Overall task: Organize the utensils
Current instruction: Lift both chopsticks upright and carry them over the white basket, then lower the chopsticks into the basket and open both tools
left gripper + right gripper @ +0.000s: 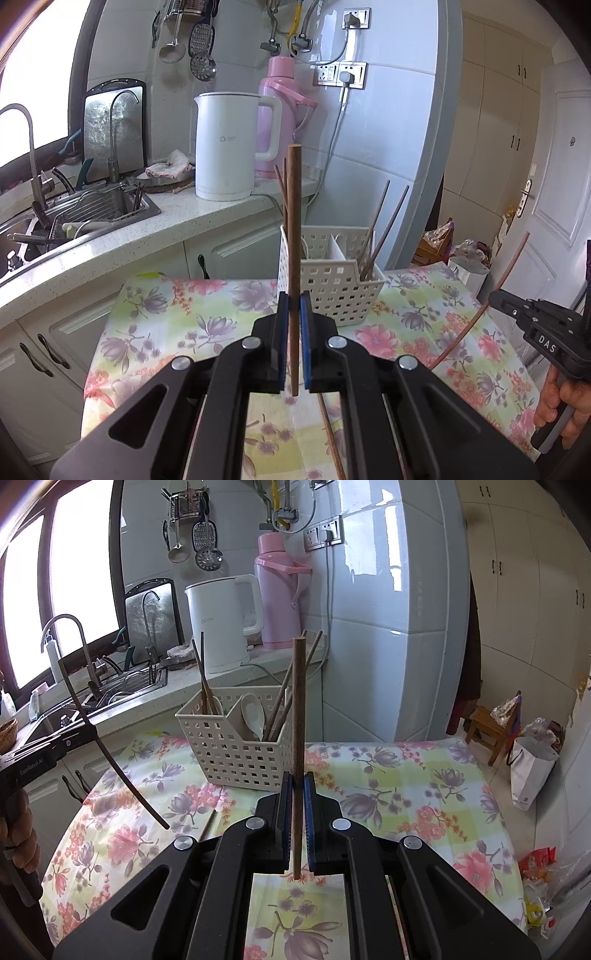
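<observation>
My left gripper (294,301) is shut on a brown wooden chopstick (294,221), held upright above the floral tablecloth (177,325), just in front of the white perforated basket (332,288). My right gripper (298,781) is shut on another brown chopstick (298,709), upright, near the basket (236,753). The basket has compartments holding several chopsticks (205,683) and a white spoon (253,712). The right gripper (496,301) and its chopstick (480,314) show at the right of the left wrist view. The left gripper's chopstick (110,760) shows at the left of the right wrist view. One chopstick (330,435) lies on the cloth.
A counter (184,221) with a sink (74,218), white kettle (225,147) and pink thermos (280,110) stands behind the table. A small chopstick (208,825) lies on the cloth. Bags (532,768) and a wooden stool (487,723) sit on the floor at right.
</observation>
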Action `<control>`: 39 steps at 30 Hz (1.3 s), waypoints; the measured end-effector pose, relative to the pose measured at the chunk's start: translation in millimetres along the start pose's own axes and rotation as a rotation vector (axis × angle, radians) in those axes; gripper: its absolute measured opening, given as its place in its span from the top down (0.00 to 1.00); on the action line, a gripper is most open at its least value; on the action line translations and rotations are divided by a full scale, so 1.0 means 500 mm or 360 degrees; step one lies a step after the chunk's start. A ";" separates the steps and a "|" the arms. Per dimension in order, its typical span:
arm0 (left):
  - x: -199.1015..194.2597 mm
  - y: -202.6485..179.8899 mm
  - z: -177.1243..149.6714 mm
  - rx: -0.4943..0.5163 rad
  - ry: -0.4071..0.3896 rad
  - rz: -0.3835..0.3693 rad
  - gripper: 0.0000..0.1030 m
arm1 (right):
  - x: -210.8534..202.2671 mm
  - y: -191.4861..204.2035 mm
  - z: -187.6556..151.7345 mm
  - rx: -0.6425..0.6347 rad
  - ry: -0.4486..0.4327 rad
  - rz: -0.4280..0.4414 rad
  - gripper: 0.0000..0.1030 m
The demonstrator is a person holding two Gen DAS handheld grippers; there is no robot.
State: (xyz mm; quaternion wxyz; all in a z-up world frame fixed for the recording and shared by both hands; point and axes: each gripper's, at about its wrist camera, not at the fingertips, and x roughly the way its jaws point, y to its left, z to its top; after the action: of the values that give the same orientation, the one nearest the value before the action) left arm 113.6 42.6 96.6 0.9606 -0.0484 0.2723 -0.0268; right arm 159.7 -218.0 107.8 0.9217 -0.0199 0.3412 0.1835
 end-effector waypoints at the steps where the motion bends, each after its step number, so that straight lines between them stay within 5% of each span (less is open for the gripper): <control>1: 0.000 0.000 0.009 0.0000 -0.0003 -0.0012 0.94 | 0.000 0.002 0.008 -0.0006 -0.0004 0.0010 0.93; 21: -0.006 -0.051 0.260 0.0135 -0.0234 -0.0064 0.94 | 0.015 0.035 0.250 -0.0096 -0.0216 0.0104 0.93; 39: 0.138 -0.039 0.274 0.0091 -0.0122 -0.0043 0.94 | 0.157 0.051 0.277 -0.0064 -0.0103 0.0141 0.93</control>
State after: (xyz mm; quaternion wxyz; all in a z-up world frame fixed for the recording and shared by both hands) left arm 244.0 28.5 178.8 0.9709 -0.0255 0.2338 -0.0458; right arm 291.4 -146.3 166.2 0.9226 -0.0172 0.3080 0.2316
